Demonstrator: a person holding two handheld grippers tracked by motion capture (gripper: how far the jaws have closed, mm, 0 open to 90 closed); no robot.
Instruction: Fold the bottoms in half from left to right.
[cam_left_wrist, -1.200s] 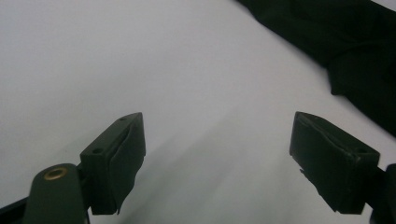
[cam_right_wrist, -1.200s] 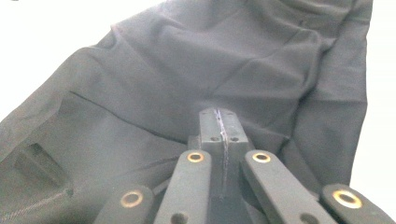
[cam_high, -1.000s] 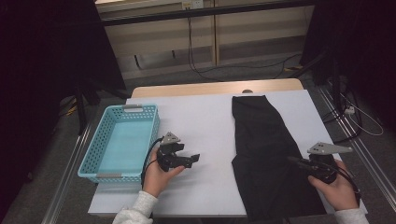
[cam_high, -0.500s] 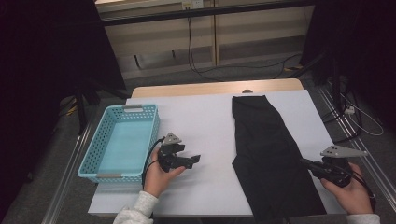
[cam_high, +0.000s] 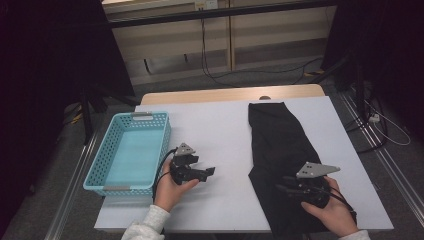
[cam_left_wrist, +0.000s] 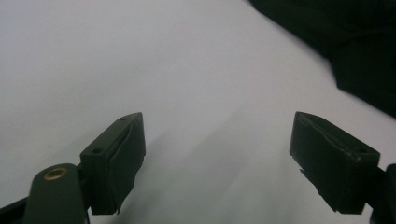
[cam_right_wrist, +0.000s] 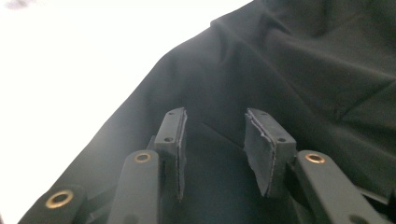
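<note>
White table (cam_high: 220, 125) holds a black cloth (cam_high: 277, 145) on its right and a blue basket (cam_high: 131, 150) on its left. Left gripper (cam_left_wrist: 217, 154) gapes over bare table, gripping nothing. Right gripper (cam_right_wrist: 215, 149) has just been opening above the cloth, not pinching it.

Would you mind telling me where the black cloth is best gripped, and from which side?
Probably at the near left edge of the black cloth, coming in low from the bare white table. It lies flat, so only an edge gives the jaws something to pinch. The right gripper, jaws just opening, already hovers there.
</note>
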